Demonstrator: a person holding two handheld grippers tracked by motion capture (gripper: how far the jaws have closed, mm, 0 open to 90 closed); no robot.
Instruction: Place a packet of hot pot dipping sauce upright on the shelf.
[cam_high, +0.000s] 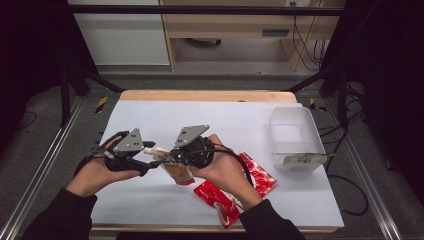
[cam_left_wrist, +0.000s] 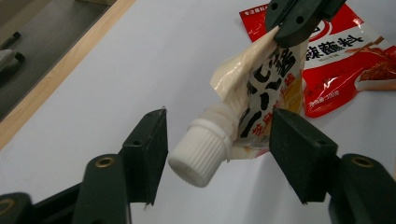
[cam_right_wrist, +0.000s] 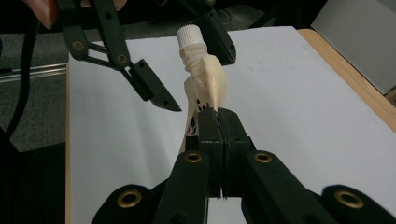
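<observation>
We see the right tool (cam_right_wrist: 218, 114) clamped tight on the flat edge of a cream spouted pouch (cam_right_wrist: 205, 81), holding it up off the bench (cam_high: 165, 120) near the middle of the high view. In the left gripper view, the white cap (cam_left_wrist: 198, 150) sits at centre frame between the jaws of the left tool (cam_left_wrist: 219, 149), which stand apart on either side of it with a gap at each pad. At lower centre of the high view a red packet (cam_high: 260, 175) lies on the bench, partly under the right hand (cam_high: 225, 170). A clear plastic tub (cam_high: 295, 135) stands at the right of the frame.
</observation>
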